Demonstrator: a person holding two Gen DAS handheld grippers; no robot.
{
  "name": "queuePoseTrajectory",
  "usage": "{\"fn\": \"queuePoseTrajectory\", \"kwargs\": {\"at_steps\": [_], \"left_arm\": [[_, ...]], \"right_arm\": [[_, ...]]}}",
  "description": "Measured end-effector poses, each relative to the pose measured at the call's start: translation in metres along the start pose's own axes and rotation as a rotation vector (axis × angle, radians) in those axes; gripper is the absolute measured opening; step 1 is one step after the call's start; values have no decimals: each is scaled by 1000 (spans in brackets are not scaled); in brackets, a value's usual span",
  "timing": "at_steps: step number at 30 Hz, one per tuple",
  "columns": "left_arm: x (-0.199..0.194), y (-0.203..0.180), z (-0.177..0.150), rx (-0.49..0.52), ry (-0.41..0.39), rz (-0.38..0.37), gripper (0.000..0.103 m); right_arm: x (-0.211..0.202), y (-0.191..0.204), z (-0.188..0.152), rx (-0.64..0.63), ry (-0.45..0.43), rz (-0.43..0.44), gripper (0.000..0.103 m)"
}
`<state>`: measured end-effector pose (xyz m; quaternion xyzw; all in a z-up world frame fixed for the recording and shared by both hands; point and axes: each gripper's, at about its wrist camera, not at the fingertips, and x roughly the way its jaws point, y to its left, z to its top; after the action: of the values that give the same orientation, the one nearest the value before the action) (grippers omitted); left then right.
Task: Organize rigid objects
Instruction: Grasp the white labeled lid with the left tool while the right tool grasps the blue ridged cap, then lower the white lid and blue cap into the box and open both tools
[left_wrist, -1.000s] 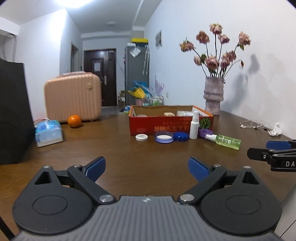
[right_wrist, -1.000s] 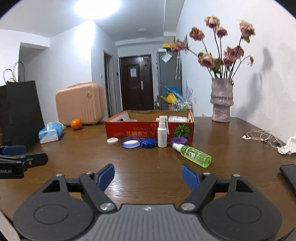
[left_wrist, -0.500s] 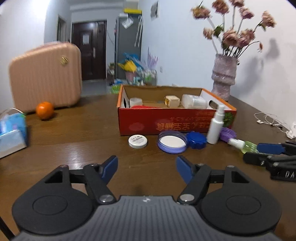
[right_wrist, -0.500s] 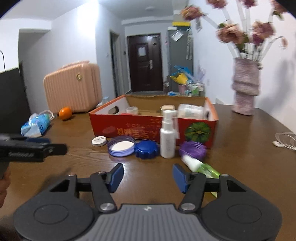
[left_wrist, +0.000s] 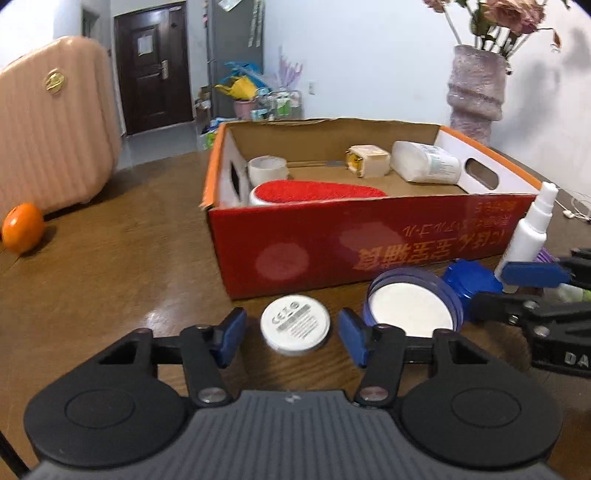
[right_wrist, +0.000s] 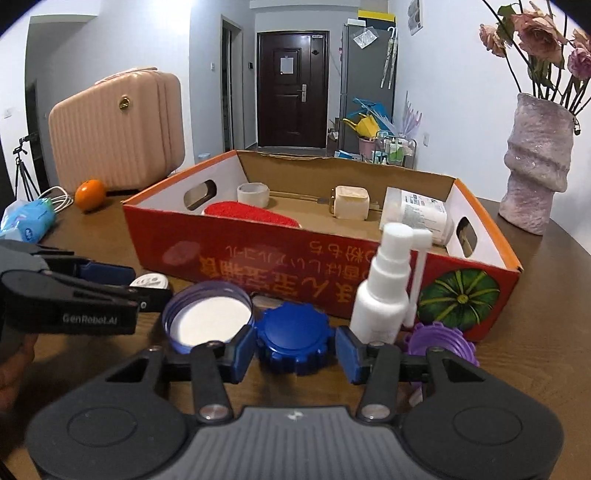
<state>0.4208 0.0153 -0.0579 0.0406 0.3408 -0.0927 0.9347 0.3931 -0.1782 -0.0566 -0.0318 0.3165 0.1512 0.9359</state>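
In front of the red box (left_wrist: 369, 243), the left hand-held gripper (left_wrist: 291, 334) gapes around a white disc (left_wrist: 294, 324), gripping nothing, while the right hand-held gripper (right_wrist: 295, 349) brackets the blue cap (right_wrist: 293, 338), open.

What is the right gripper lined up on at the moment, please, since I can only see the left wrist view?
Observer: The right gripper is open, its fingers on either side of the dark blue cap.
Operator: Thank you. Is anything hidden behind the white spray bottle?
Observer: A purple lid lies just right of the spray bottle, largely out of your view.
Operator: And does the red box have anything printed at that end?
Observer: Yes, the red box shows a green pumpkin picture at its right front corner.
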Motion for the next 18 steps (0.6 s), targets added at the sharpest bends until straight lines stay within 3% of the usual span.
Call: {"fn": "queuePoseTrajectory", "kwargs": {"at_steps": [7, 18], "left_arm": [[-11, -4, -2, 9, -7, 4, 40], [-154, -25, -58, -114, -150, -20, 40]], "right_arm": [[0, 5, -3, -25, 8, -1, 44], [-114, 23, -55, -11, -37, 42, 44]]}}
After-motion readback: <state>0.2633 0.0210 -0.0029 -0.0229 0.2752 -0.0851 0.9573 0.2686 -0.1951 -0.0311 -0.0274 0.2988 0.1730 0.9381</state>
